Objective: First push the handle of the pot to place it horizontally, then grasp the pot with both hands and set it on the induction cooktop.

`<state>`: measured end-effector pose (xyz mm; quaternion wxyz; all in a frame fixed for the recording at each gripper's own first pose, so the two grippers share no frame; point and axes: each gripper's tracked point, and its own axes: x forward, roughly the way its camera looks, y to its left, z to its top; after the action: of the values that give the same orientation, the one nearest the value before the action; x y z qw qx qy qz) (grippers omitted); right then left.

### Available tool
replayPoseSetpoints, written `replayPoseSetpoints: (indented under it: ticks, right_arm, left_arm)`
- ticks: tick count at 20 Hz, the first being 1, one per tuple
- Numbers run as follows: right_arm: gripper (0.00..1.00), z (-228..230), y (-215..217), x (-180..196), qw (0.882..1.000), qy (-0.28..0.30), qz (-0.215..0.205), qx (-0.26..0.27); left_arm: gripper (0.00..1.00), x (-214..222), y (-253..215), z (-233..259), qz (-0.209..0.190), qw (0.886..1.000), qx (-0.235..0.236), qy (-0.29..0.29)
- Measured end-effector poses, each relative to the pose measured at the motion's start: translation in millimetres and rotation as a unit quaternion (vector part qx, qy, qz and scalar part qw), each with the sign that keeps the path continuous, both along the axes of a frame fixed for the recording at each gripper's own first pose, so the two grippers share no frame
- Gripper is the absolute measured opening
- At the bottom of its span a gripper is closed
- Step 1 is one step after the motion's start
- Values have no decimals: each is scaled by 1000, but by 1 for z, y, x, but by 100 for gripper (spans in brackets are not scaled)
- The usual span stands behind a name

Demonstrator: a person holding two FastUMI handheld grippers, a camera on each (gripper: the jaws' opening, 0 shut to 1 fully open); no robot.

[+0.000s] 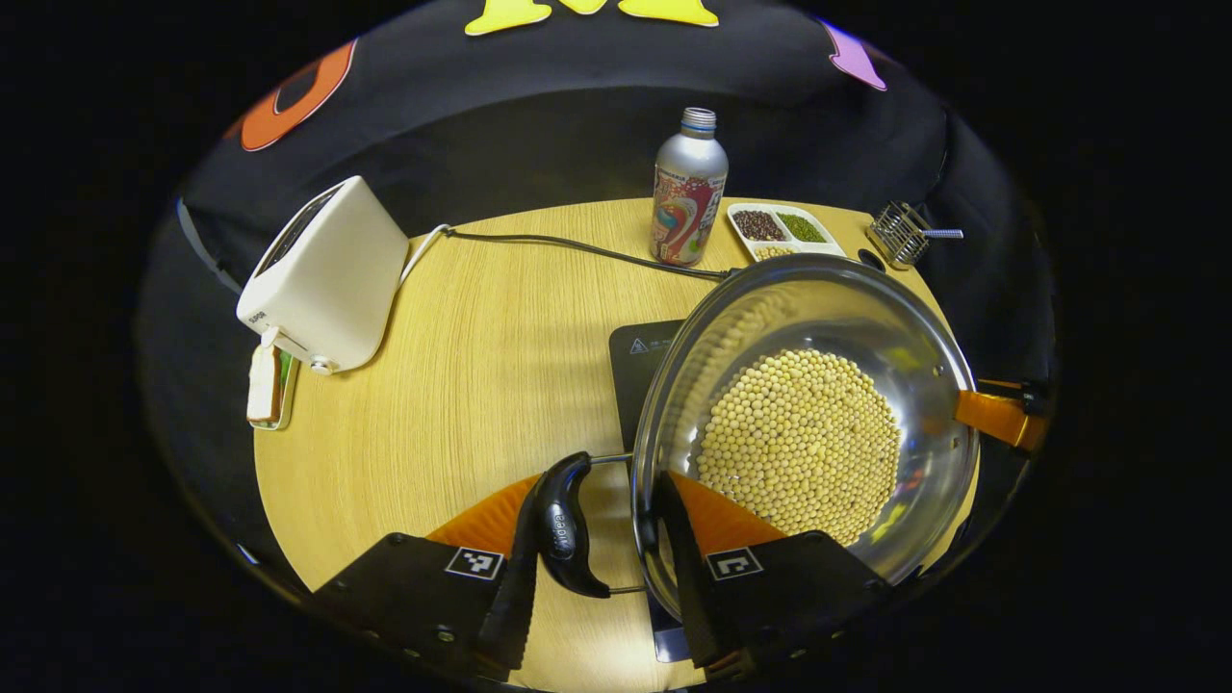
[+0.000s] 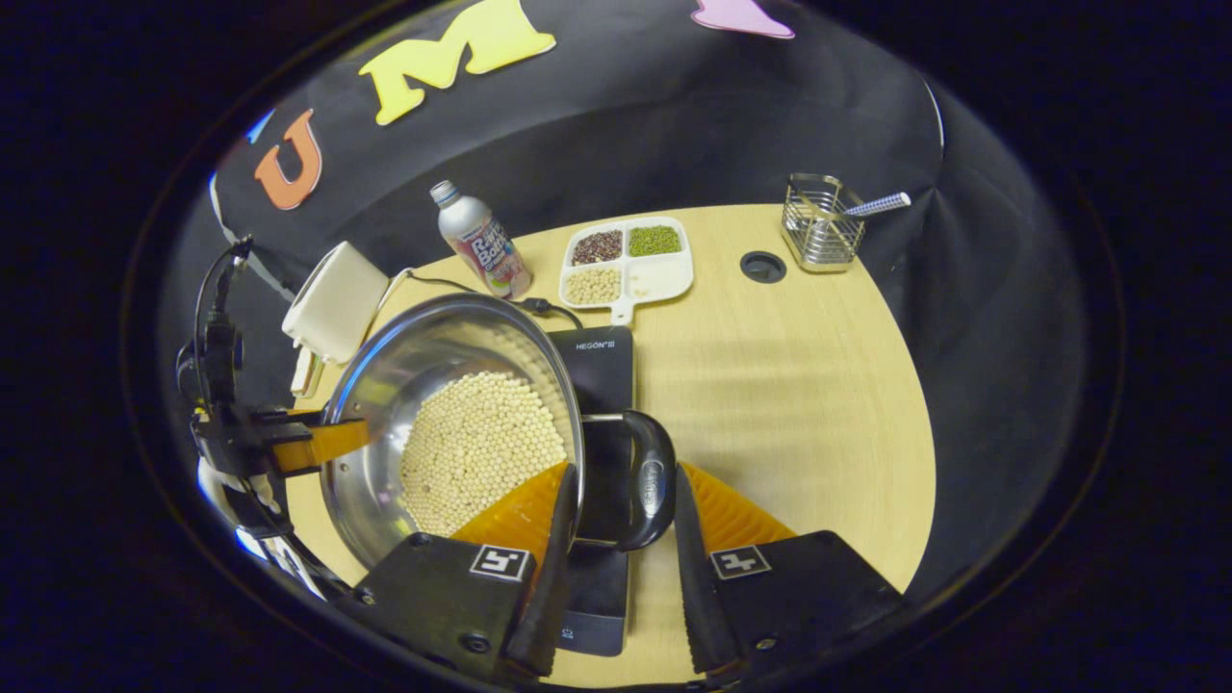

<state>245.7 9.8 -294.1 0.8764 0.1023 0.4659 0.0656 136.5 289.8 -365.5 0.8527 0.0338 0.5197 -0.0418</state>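
Steel and dark plastic sit between both sets of tongs: the left tongs (image 1: 597, 577) straddle the pot's left handle (image 1: 566, 525), one finger outside the loop and the other against the pot wall, and the right tongs (image 2: 616, 568) straddle the right handle (image 2: 653, 481) in the same manner. Each pair looks clenched about its handle, though whether both fingers truly press on it I cannot tell, since a gap shows beside each grip. Both handles lie out flat to the sides, so the line through them runs straight from one hand to the other, and the first step looks done. The pot (image 1: 804, 423), holding a bed of pale beans (image 1: 799, 443), hangs tilted with its rim over the near-left part of the induction cooktop (image 2: 602, 371); whether its base touches the glass is hidden. From the right gripper view the cooktop lies just right of the bowl, so the coming move looks like a short carry toward the right hand, level, then a lowering. Further off on the bench (image 2: 808, 385) stand a bottle (image 2: 478, 241), a divided dish (image 2: 628, 258), a toaster (image 1: 322, 274) and a wire holder (image 2: 818, 231).
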Motion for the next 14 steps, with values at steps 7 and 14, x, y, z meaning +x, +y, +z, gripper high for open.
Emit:
replayPoseSetpoints:
  ticks: [7, 14]
  right_arm:
    - [53, 0, 0, 1, 1000, -21, -5, -2]
    - [77, 0, -3, -1, 1000, -28, -11, -7]
  left_arm:
    - [52, 0, 0, 2, 4, 1000, 0, -6]
    - [66, 0, 3, 15, 13, 998, -33, -44]
